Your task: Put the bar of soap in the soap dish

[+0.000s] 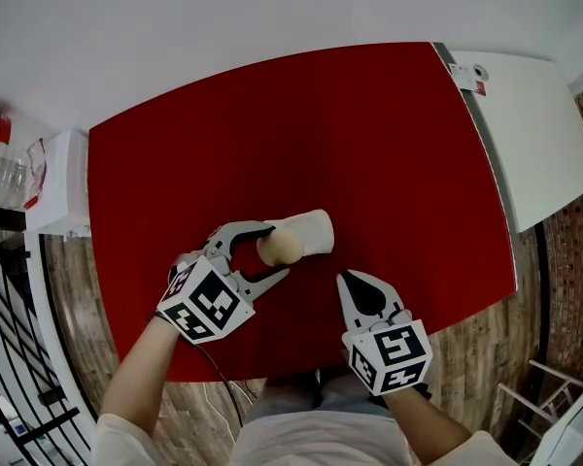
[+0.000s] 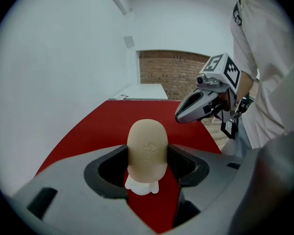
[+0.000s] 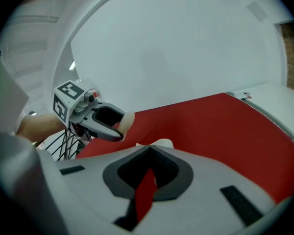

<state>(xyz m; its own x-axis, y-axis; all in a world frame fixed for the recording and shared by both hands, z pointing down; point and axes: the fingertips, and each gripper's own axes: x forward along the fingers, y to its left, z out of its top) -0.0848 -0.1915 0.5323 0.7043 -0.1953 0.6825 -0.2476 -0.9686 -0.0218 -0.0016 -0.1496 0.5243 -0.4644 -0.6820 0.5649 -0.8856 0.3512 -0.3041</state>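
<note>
Soap over the dish, near-left part of the red surface (image 1: 369,144): my left gripper (image 1: 277,251) has its fingers (image 2: 107,173) partly closed on the tan soap (image 2: 147,148), pinching it by its sides, stood on end. The white dish (image 1: 313,229) shows just beneath and beyond it. The soap seems to sit over the dish's near-left end, not its middle. My right gripper (image 1: 344,279) hangs just to the right with its fingers shut and nothing in them.

The risk, as I judge it, is letting go here. An upright bar at the rim could topple onto the surface. Pressing down could tip the dish or slide it, since nothing steadies it. A smooth bar may also squirt from a side pinch.
</note>
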